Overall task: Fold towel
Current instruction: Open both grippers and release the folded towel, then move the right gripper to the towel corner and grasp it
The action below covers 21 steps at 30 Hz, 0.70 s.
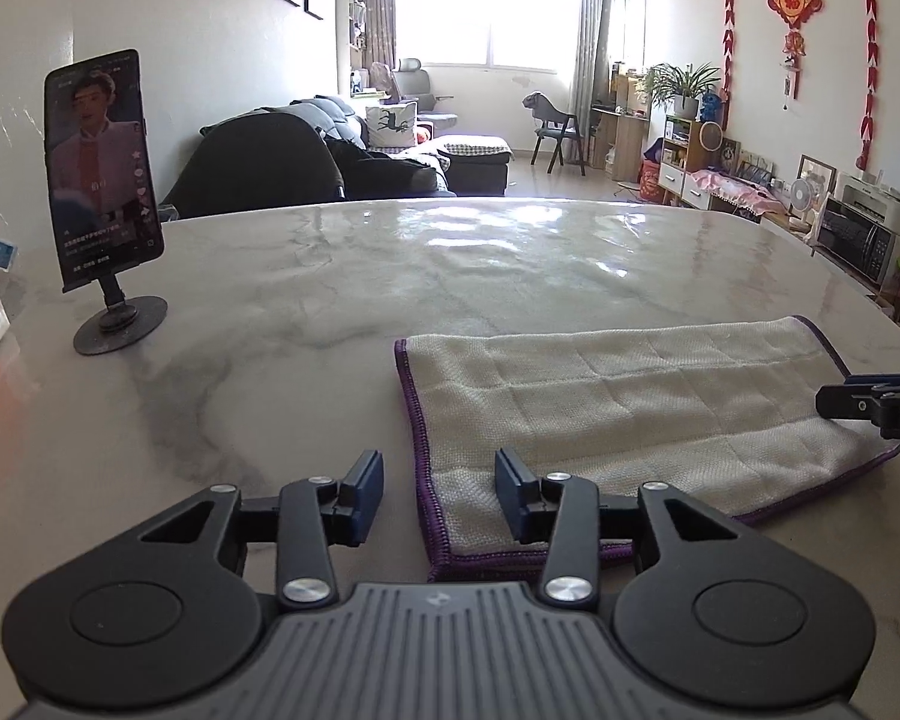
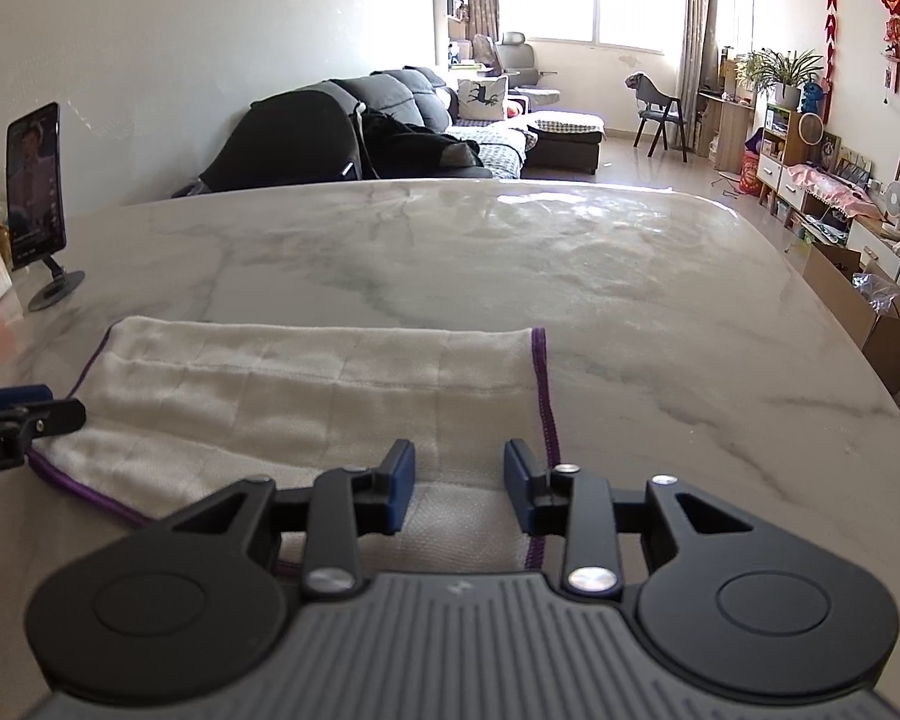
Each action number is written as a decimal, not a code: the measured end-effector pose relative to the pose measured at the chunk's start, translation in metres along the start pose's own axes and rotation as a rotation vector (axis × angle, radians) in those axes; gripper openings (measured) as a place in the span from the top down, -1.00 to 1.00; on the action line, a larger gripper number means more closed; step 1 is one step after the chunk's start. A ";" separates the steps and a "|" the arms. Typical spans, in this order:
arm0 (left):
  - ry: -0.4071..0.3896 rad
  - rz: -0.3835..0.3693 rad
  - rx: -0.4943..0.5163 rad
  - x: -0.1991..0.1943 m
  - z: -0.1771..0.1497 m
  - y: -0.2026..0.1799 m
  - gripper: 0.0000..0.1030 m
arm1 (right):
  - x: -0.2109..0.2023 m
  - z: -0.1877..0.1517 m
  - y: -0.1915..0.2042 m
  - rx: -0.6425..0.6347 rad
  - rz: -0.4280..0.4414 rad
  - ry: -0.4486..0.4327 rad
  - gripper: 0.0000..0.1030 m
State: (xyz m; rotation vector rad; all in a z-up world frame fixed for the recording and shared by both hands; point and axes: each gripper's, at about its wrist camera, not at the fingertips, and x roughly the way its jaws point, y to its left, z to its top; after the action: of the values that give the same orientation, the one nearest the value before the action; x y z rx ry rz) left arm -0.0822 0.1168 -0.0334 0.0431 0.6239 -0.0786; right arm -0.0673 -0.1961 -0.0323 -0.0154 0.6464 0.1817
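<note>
Towel lies flat on the bench, long axis across frame — lower right in the left view. Left tool and right tool, each half open and empty, straddle its near corners.

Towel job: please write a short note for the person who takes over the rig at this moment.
Left hand-held gripper: open, nothing held, over the towel's left near corner.
Right hand-held gripper: open, nothing held, over the right near corner.
Towel: white with purple hem, flat on the marble table, already folded once lengthwise.
Phone on stand: far left, clear of the work.
Left to do: probably another fold, end to end; then square up the edges.
</note>
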 end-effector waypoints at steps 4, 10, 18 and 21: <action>0.006 0.008 0.007 -0.002 0.002 -0.003 -0.28 | -0.008 0.005 -0.005 0.034 0.001 0.000 -0.33; 0.000 0.021 -0.025 -0.007 0.006 -0.006 -0.78 | -0.014 0.011 -0.011 0.049 -0.008 0.026 -0.78; 0.095 0.048 -0.127 -0.009 0.011 0.007 -0.83 | -0.020 0.017 -0.003 -0.010 -0.005 0.034 -0.84; 0.088 0.038 -0.146 -0.013 0.012 0.010 -0.83 | -0.022 0.018 -0.003 0.002 -0.010 0.055 -0.85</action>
State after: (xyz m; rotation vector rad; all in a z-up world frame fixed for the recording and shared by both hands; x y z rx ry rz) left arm -0.0849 0.1269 -0.0157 -0.0836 0.7154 0.0057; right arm -0.0735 -0.2009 -0.0052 -0.0220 0.7011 0.1717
